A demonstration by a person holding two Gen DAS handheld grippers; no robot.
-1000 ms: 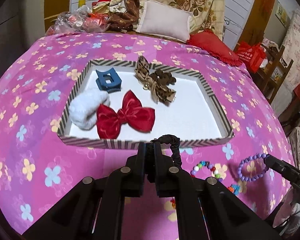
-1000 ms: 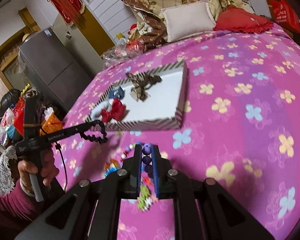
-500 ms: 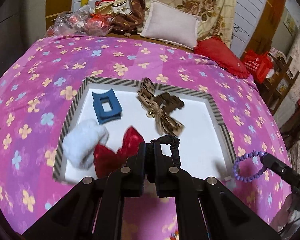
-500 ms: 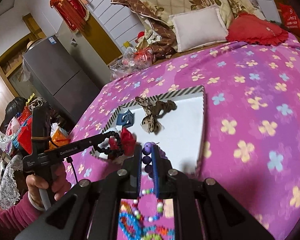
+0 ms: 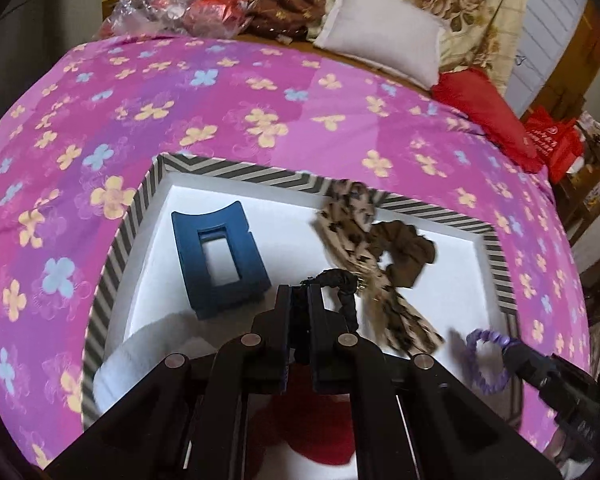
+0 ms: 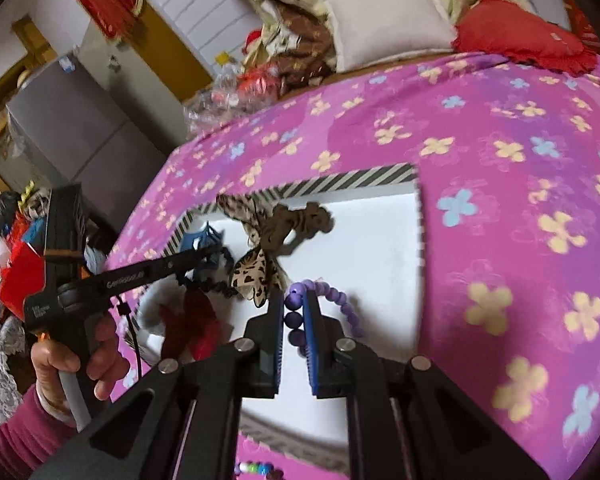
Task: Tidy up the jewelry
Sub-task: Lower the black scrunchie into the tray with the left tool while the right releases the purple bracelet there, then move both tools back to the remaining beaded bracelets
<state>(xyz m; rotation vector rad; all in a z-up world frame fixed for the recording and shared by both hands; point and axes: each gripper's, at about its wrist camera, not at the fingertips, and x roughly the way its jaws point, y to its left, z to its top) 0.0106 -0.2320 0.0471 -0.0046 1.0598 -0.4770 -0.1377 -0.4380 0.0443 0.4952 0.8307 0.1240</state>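
Note:
A striped-rim tray (image 5: 236, 170) with a white floor lies on the pink flowered bedspread. It holds a blue claw clip (image 5: 220, 260), a leopard bow (image 5: 364, 248), a brown scrunchie (image 5: 408, 256), a white fluffy piece (image 5: 140, 356) and a red bow (image 5: 320, 432). My left gripper (image 5: 300, 292) hangs over the tray, shut on a black coil hair tie (image 5: 340, 280). My right gripper (image 6: 294, 300) is shut on a purple bead bracelet (image 6: 340, 300), above the tray's (image 6: 360, 178) near right part. The right wrist view also shows the left gripper (image 6: 208, 256) with the hair tie (image 6: 216, 286).
A white pillow (image 5: 380, 40), a red cushion (image 5: 484, 108) and plastic bags (image 5: 172, 12) crowd the bed's far end. A grey fridge (image 6: 72, 128) stands left of the bed. A colourful bead string (image 6: 256, 469) lies on the bedspread in front of the tray. A hand (image 6: 72, 364) holds the left gripper.
Both grippers moved forward from over the bedspread to above the tray, each still carrying its item. The colourful beads dropped out of the left wrist view.

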